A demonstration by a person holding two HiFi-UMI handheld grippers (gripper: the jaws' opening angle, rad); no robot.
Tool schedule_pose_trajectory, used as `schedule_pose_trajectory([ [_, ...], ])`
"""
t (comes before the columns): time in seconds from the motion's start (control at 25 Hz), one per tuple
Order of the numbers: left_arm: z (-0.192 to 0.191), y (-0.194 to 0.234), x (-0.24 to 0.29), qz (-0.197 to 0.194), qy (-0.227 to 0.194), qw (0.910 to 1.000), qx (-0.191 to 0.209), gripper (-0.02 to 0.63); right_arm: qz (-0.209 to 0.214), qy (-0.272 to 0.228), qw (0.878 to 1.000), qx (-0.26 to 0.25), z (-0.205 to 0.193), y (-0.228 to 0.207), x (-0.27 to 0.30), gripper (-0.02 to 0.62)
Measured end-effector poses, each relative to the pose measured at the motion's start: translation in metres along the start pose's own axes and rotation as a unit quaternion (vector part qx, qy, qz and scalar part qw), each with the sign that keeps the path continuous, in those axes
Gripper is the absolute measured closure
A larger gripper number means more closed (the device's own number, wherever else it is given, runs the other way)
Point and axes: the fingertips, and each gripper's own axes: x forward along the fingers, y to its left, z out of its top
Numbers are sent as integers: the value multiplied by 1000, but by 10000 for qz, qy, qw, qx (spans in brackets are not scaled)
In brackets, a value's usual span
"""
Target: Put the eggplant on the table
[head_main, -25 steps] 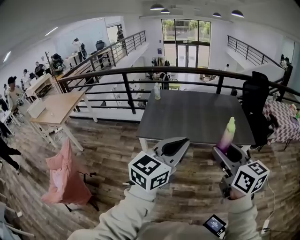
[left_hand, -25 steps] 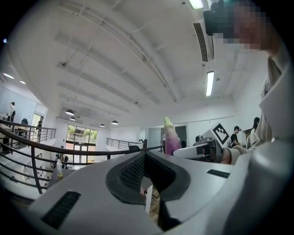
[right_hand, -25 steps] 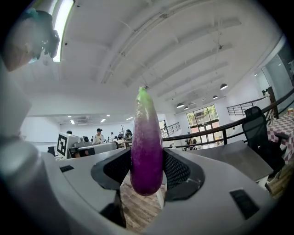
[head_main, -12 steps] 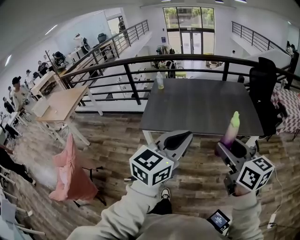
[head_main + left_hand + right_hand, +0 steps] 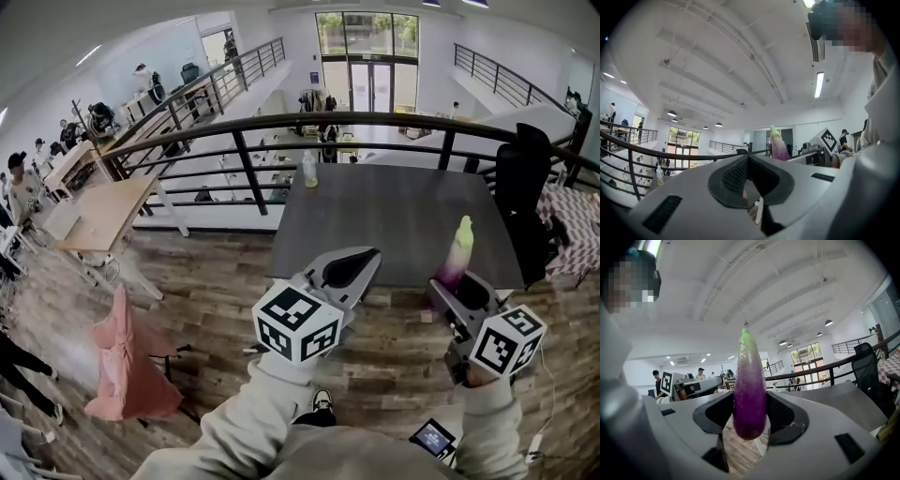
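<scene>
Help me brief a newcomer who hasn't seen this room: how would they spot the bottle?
Find the dark grey table against the black railing. At its far left corner stands a small clear bottle, upright. It is the only thing on the tabletop; the eggplant is held in the right hand-held gripper.

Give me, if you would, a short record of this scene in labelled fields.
held item: purple eggplant with a pale green tip, upright
right gripper: shut on the eggplant
left gripper: shut, nothing between its jaws
target: dark grey rectangular table, ahead of both grippers
on table: clear plastic bottle, far left corner
task state: eggplant not yet set down
</scene>
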Motion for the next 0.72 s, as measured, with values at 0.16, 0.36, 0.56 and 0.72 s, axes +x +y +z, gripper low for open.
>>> schedule_pose_trajectory([
  [0.16, 9, 41, 11, 118, -70, 9999, -63, 604, 3, 73, 10000, -44, 14, -7, 35, 367],
  [0.36, 6, 91, 19, 168, 90, 9998, 2, 604, -17, 115, 9999, -14, 26, -17, 82, 367],
  [0.56, -2, 131, 27, 35, 135, 9999, 101, 604, -14, 239, 9997, -38, 23, -19, 129, 367],
  [0.72, -4, 161, 26, -105, 15, 9999, 92, 604, -88, 276, 9996, -69, 21, -25, 163, 367],
])
